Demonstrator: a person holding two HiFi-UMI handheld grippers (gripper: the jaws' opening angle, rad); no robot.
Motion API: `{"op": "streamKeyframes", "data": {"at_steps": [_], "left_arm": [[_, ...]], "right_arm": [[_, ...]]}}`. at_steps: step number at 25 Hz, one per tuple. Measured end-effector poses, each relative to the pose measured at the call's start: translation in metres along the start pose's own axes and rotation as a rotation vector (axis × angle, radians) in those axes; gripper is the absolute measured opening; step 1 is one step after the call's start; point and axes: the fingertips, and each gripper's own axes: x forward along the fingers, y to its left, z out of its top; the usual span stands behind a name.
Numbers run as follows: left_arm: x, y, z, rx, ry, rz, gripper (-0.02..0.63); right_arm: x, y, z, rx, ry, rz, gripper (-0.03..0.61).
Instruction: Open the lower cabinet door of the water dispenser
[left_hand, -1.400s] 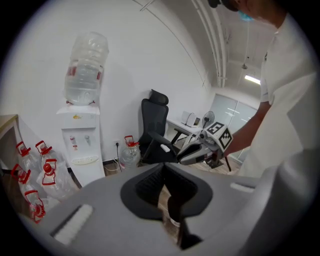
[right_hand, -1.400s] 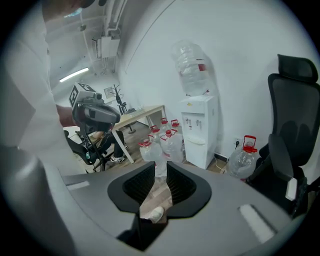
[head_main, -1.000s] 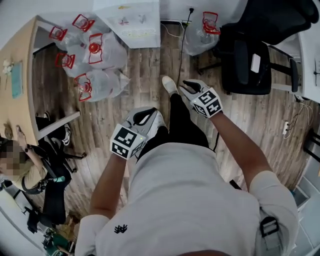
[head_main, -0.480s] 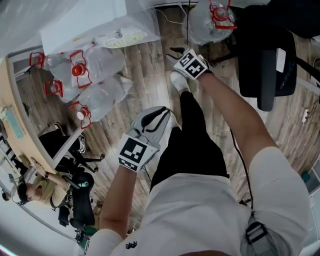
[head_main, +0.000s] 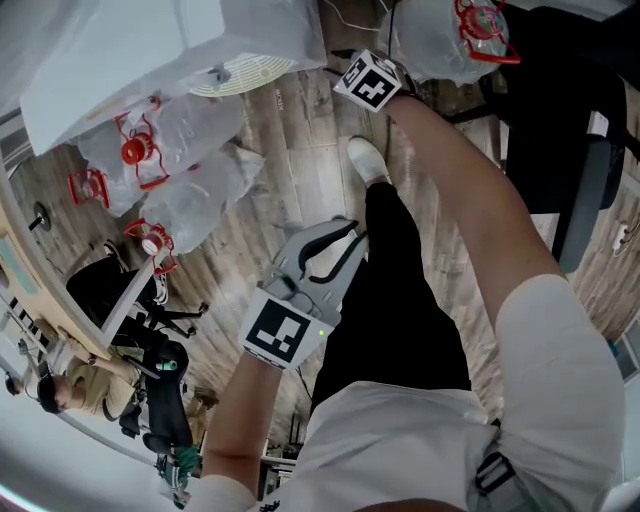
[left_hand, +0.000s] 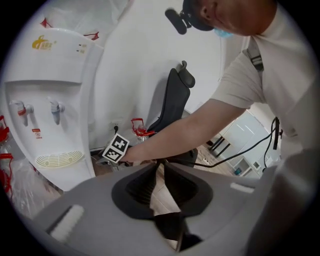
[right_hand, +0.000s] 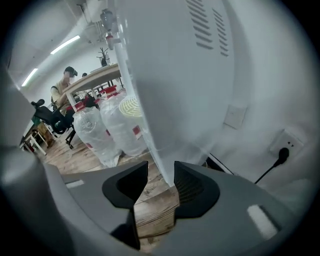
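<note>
The white water dispenser (left_hand: 55, 100) stands against the wall, with a red tap (left_hand: 20, 107), a grey tap (left_hand: 56, 109) and a drip grille (left_hand: 59, 159) above its lower cabinet. My right gripper (right_hand: 161, 172) is low beside it. Its jaws have just been opening and stand open, with the front corner edge of the lower cabinet (right_hand: 157, 150) in line with the gap and no pad pressing on it. In the head view only its marker cube (head_main: 365, 80) shows. My left gripper (head_main: 348, 235) hangs back over the floor, shut and holding nothing.
Several bagged water bottles (head_main: 170, 150) lie left of the dispenser. A black office chair (head_main: 560, 130) is at the right. A wall socket with a plug (right_hand: 282, 150) sits behind the dispenser. A seated person at a desk (head_main: 60, 390) is at the far left.
The right gripper has travelled from mid-frame up to the dispenser's base and its jaws have widened. The left gripper has followed a shorter way. The dispenser now fills more of the view.
</note>
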Motion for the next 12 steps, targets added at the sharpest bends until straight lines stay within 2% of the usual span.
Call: {"op": "streamKeyframes", "data": {"at_steps": [5, 12], "left_arm": [[-0.005, 0.015, -0.012, -0.048, -0.005, 0.029, 0.057], [-0.004, 0.021, -0.018, -0.090, -0.027, 0.035, 0.057]], "right_arm": [[0.034, -0.006, -0.002, -0.080, 0.036, 0.014, 0.160], [0.051, -0.009, 0.003, -0.162, 0.062, 0.023, 0.167]]}}
